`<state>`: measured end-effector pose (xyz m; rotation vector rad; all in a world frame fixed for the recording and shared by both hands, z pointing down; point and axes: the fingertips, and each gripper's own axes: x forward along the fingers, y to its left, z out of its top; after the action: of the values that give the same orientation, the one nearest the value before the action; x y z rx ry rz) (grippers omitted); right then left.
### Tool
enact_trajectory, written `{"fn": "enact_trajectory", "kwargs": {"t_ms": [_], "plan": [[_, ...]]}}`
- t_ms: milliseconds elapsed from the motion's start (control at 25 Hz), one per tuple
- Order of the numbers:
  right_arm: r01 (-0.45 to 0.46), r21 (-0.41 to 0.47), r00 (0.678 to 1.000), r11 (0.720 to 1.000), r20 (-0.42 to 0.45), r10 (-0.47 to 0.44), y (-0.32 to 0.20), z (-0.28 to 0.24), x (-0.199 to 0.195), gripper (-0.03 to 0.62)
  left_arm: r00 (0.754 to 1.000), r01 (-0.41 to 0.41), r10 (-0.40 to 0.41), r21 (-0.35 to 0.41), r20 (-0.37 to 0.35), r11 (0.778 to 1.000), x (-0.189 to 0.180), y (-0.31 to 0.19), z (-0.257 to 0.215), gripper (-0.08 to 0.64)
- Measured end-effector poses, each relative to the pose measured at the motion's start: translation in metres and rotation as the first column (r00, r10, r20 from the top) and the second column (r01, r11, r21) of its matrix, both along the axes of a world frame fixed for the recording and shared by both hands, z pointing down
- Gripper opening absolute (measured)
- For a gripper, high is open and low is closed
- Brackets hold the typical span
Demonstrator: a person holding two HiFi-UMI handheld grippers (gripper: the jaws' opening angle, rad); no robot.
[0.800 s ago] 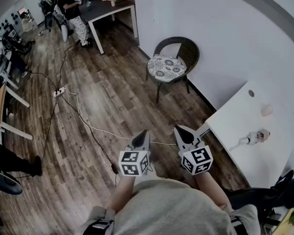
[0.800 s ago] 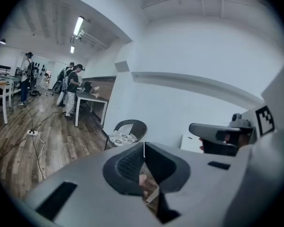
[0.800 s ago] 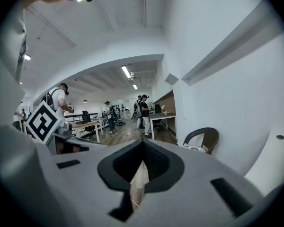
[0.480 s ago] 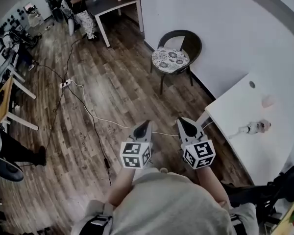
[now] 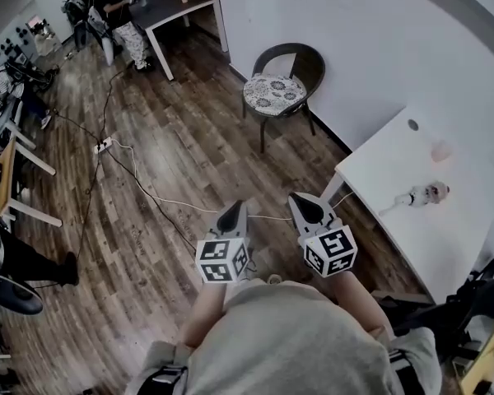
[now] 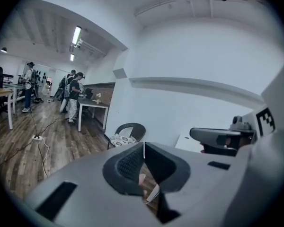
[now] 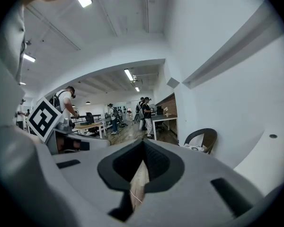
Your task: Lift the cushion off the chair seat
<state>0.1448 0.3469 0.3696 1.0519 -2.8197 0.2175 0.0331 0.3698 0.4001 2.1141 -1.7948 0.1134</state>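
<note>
A dark wicker chair (image 5: 300, 59) stands against the white wall across the wooden floor. A round flower-patterned cushion (image 5: 273, 94) lies on its seat. Both grippers are held close to the person's body, far from the chair, pointing toward it. My left gripper (image 5: 234, 208) is shut with nothing in it, and so is my right gripper (image 5: 300, 199). The left gripper view shows the chair (image 6: 132, 128) and cushion (image 6: 122, 139) small beyond the shut jaws. In the right gripper view the chair (image 7: 204, 137) stands at the right by the wall.
A white table (image 5: 412, 212) with a small object (image 5: 426, 194) on it stands close at the right. Cables (image 5: 144, 196) and a power strip (image 5: 103, 146) lie on the floor to the left. A desk (image 5: 169, 11) and people (image 5: 107, 2) are at the far back.
The chair has drifted up and a little left in the head view, and the white table shows larger. Both grippers stay shut, side by side before the body.
</note>
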Motion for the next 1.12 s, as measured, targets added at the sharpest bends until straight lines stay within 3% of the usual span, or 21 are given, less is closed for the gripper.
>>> {"fn": "enact_trajectory", "kwargs": {"t_ms": [760, 1120], "plan": [[0.008, -0.017, 1.000, 1.000, -0.028, -0.008, -0.012, 0.012, -0.001, 0.003, 1.000, 0.027, -0.027, 0.002, -0.011, 1.000, -0.004, -0.014, 0.004, 0.011], [-0.027, -0.026, 0.999, 0.999, -0.030, 0.026, -0.059, 0.022, -0.016, 0.003, 1.000, 0.007, -0.007, -0.001, -0.010, 1.000, -0.023, -0.062, 0.014, 0.011]]}}
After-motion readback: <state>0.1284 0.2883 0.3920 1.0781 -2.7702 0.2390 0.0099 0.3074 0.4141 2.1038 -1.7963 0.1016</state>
